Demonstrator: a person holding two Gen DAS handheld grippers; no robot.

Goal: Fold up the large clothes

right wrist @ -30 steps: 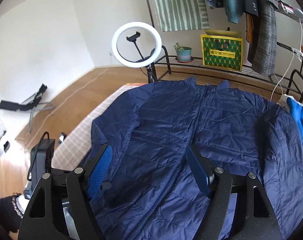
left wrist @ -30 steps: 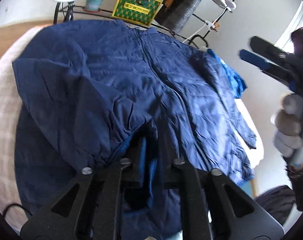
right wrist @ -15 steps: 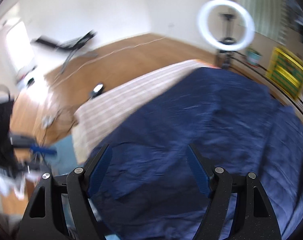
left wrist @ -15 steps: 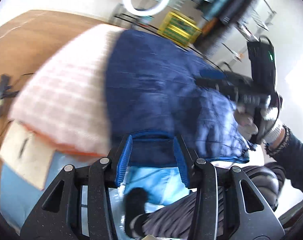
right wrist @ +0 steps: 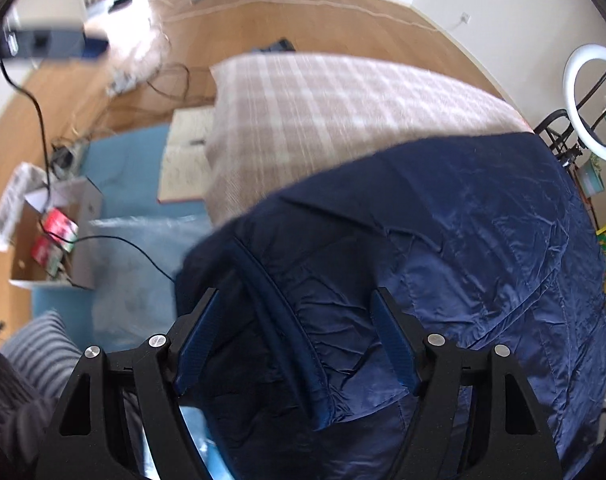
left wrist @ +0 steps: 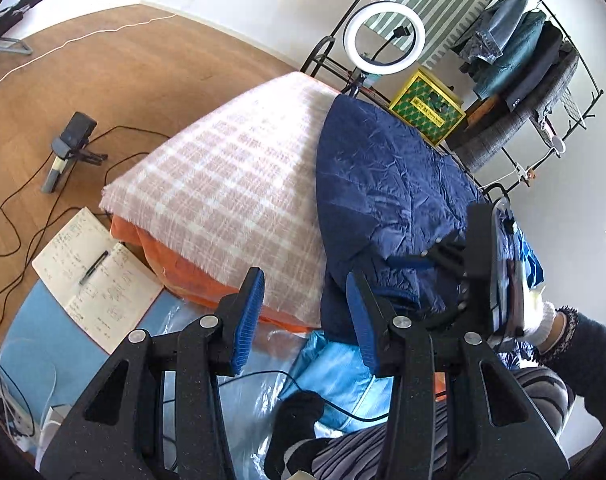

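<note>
A navy quilted jacket (left wrist: 387,188) lies on the checked blanket (left wrist: 239,184), partly folded over itself. My left gripper (left wrist: 303,316) is open and empty, off the near edge of the bed, left of the jacket's hem. My right gripper (right wrist: 295,340) is open, its fingers either side of the jacket's cuffed hem edge (right wrist: 287,320) without closing on it. The right gripper also shows in the left wrist view (left wrist: 479,264), low over the jacket's near edge. The jacket (right wrist: 463,248) fills the right wrist view.
An open notebook with a pen (left wrist: 95,276) and cables lie on the floor left of the bed. A small camera stand (left wrist: 69,148) sits on the wooden floor. A ring light (left wrist: 385,38), yellow box (left wrist: 427,108) and clothes rack (left wrist: 523,52) stand behind the bed.
My left gripper let go of the jacket's sleeve, opened and drew back off the bed's near edge. My right gripper swung left and down onto the jacket's near hem.
</note>
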